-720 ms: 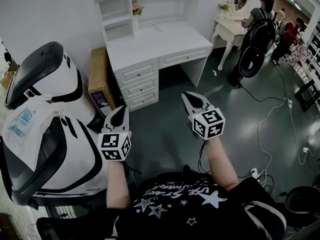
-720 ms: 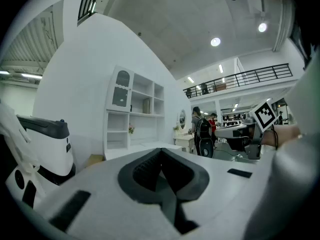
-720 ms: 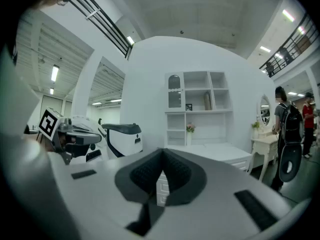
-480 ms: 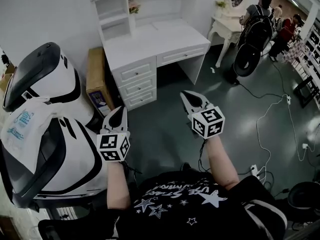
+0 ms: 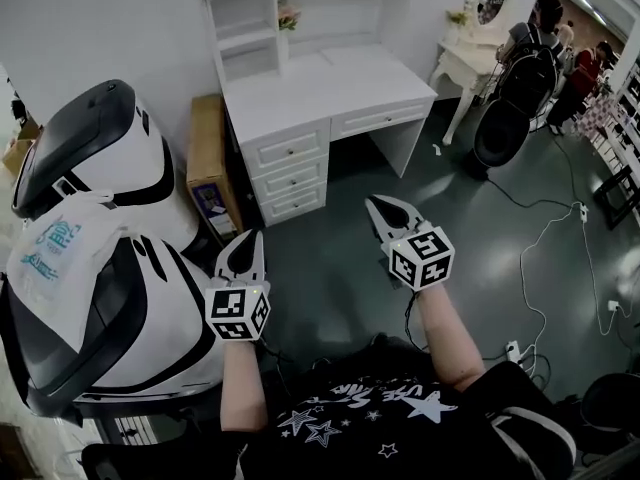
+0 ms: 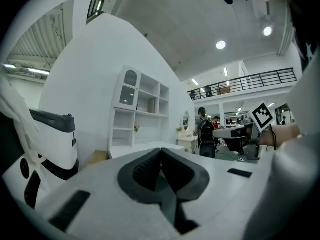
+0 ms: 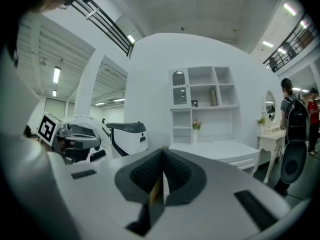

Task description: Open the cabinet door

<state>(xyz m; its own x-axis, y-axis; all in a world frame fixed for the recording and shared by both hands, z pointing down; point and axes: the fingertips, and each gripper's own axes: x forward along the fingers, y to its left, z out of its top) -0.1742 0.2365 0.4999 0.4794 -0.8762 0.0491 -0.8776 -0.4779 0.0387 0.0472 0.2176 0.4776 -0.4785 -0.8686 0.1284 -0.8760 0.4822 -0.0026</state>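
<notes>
L gripper [image 6: 161,153], R gripper [image 7: 162,153]: fingers closed, empty, well apart from table [image 5: 320,93]. Glazed cabinet door [image 7: 179,88], above table's rear-left corner: prob. light, stiff, pane fragile; grip at free edge.

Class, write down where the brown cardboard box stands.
Head view, left of centre: the cardboard box stands on the floor by the wall, between the white desk and the white-and-black machine.

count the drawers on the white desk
4 on the white desk: top drawer, middle drawer, bottom drawer stacked on its left side; wide drawer under the desktop, right. None look hidden.
</notes>
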